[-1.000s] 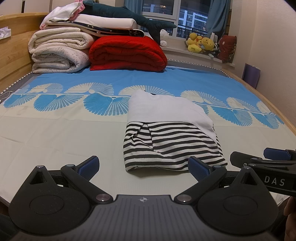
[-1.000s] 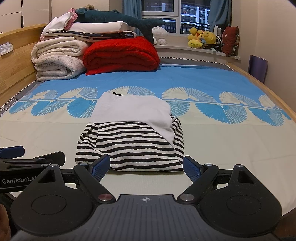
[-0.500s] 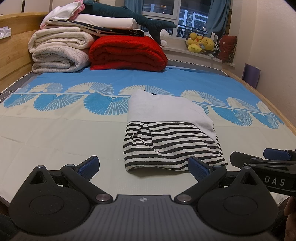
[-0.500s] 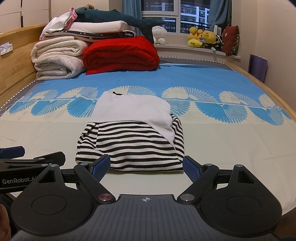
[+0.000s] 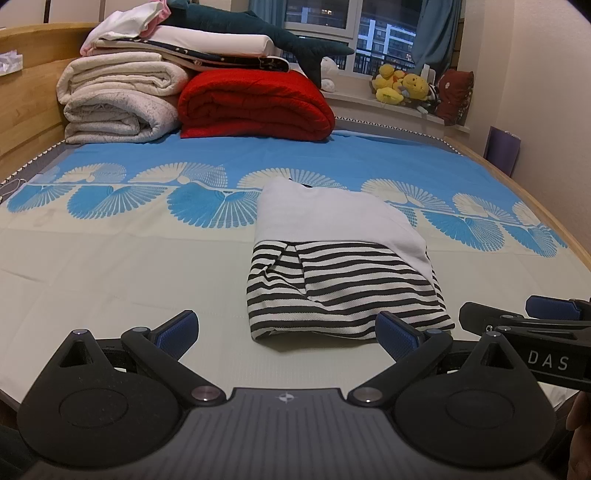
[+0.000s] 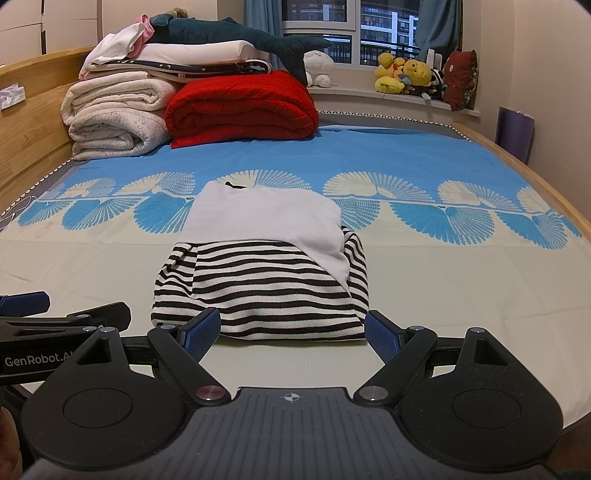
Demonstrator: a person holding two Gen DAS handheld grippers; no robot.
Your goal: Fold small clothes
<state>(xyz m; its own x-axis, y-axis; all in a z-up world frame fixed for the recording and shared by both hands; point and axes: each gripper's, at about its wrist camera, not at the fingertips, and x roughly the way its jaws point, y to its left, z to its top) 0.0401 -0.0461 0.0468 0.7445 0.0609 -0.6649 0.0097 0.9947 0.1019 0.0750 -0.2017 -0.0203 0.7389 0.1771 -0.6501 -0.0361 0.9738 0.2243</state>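
Left wrist view: the bed (image 5: 110,266) fills the scene, covered by a sheet that is pale at the near end and blue with a fan pattern toward the far end. At the far left stand rolled cream blankets (image 5: 118,103). A folded red quilt (image 5: 255,105) lies just to their right, and a dark stuffed shark (image 5: 266,33) rests on the pile above. Stuffed toys (image 5: 402,85) sit on the window sill at the far right.

The task item is a striped shirt (image 5: 343,291) with a plain white upper part. It lies near the middle of the bed, at the near end, already folded into a compact rectangle with the striped hem toward the cameras. The sides appear turned in; a loose crease shows on its left striped edge.

The left gripper (image 5: 286,332) hovers just short of the shirt's near edge, offset left of its centre, fingers spread wide and holding nothing. The right gripper (image 6: 291,330) faces the near edge squarely, fingers likewise spread wide and empty, one to each side of the hem. Neither touches the cloth.

Assessment: the fold appears complete or one fold short of complete. If another fold is intended, each gripper would need to advance to a near corner, close on the doubled hem, and carry it toward the far end together. The thick layered edge may slip if only the top layer is caught.
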